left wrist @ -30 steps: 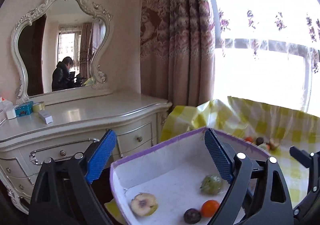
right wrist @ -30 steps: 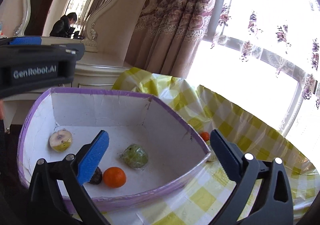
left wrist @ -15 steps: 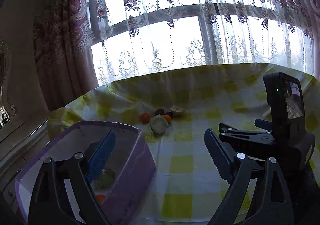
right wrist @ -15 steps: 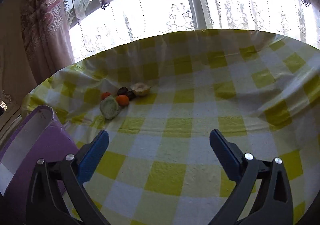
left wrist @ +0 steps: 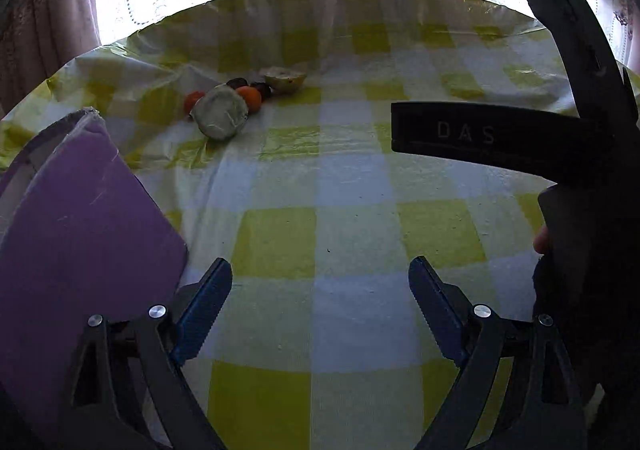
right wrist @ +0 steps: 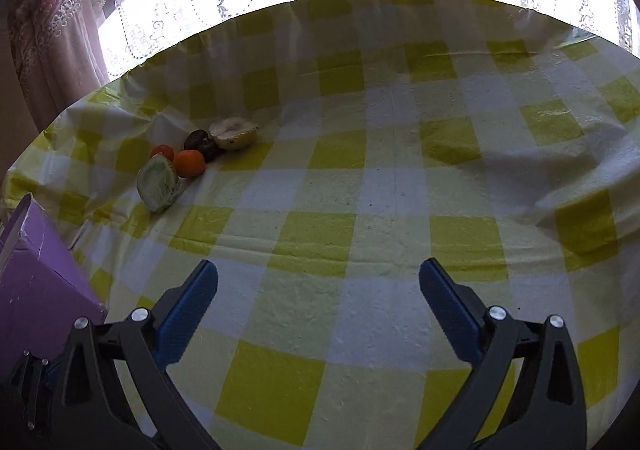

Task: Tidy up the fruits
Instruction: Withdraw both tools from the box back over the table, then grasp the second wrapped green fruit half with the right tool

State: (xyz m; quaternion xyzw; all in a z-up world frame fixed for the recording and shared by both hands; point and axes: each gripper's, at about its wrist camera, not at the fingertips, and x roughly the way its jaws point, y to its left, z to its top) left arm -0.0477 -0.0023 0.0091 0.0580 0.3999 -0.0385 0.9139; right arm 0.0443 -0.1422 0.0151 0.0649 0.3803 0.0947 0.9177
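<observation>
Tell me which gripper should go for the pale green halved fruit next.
Left, probably. Both the left gripper and the right gripper are open and empty, but the pale green halved fruit lies nearer the purple cardboard box, on the left gripper's side.

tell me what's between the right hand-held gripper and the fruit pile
Only bare checked tablecloth lies between the right hand-held gripper and the fruit pile, in the right wrist view.

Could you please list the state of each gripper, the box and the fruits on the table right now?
left gripper: open, empty, above the cloth.
right gripper: open, empty.
purple box: upright at the left, inside hidden.
fruit cluster: loose on the checked tablecloth, outside the box.
green half fruit: tipped on its side.
</observation>
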